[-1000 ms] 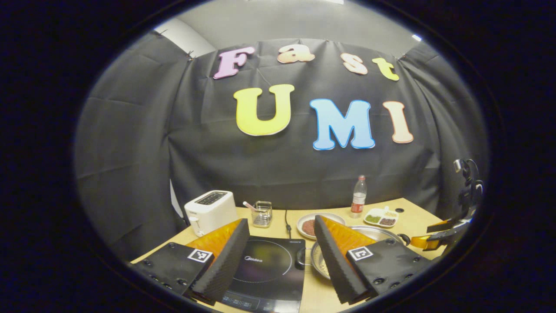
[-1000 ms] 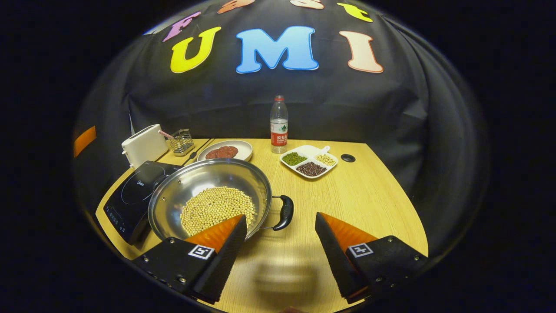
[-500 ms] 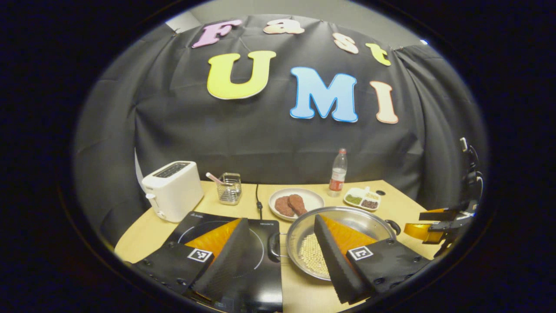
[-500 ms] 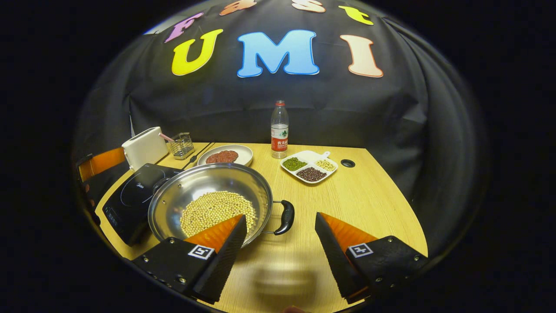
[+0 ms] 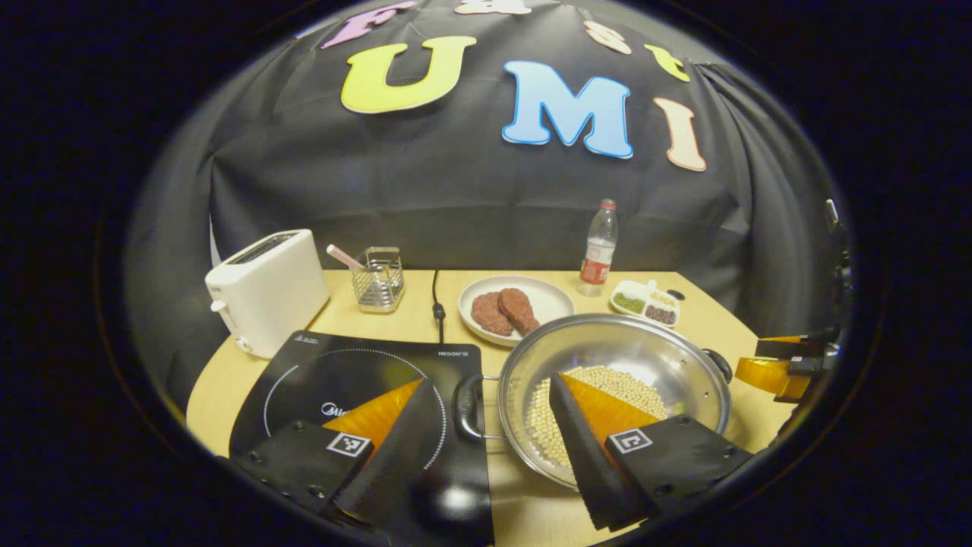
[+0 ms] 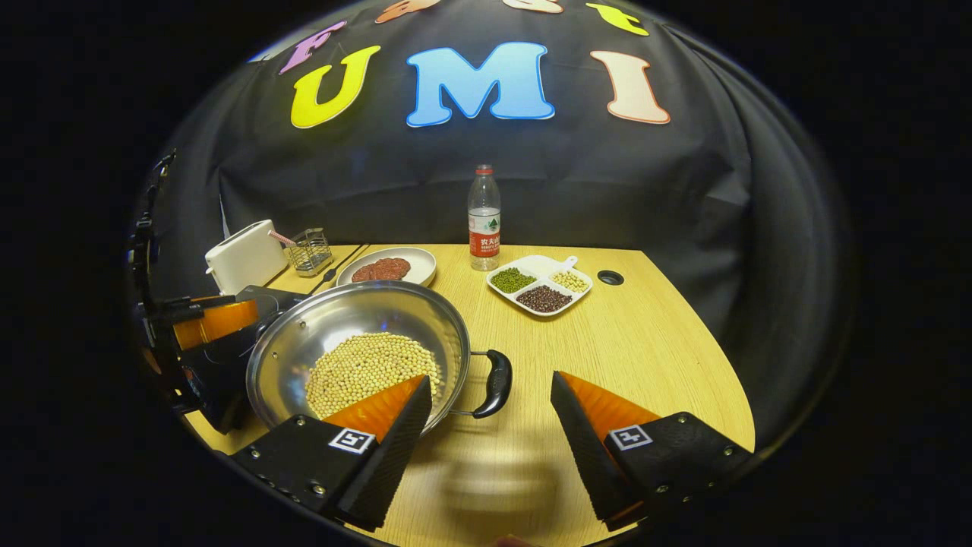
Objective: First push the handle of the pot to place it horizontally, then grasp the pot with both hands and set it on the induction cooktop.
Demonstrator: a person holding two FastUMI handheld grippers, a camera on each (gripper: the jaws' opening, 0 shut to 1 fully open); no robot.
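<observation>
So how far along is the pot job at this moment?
Done: pot handles look horizontal, near the left gripper and right gripper. In hand: both grippers open, neither gripping. Left: grasp both handles, lift the pot onto the induction cooktop beside it.

Counts on the table [image 6: 653,342]: one pot [image 6: 357,334] with two handles [image 6: 495,384], one induction cooktop [image 5: 357,380], one toaster [image 5: 266,289], one wire basket [image 5: 377,277], one plate [image 5: 547,304] with two meat patties [image 5: 504,310], one bottle [image 6: 484,220], one divided dish [image 6: 541,281] with three filled sections.
</observation>
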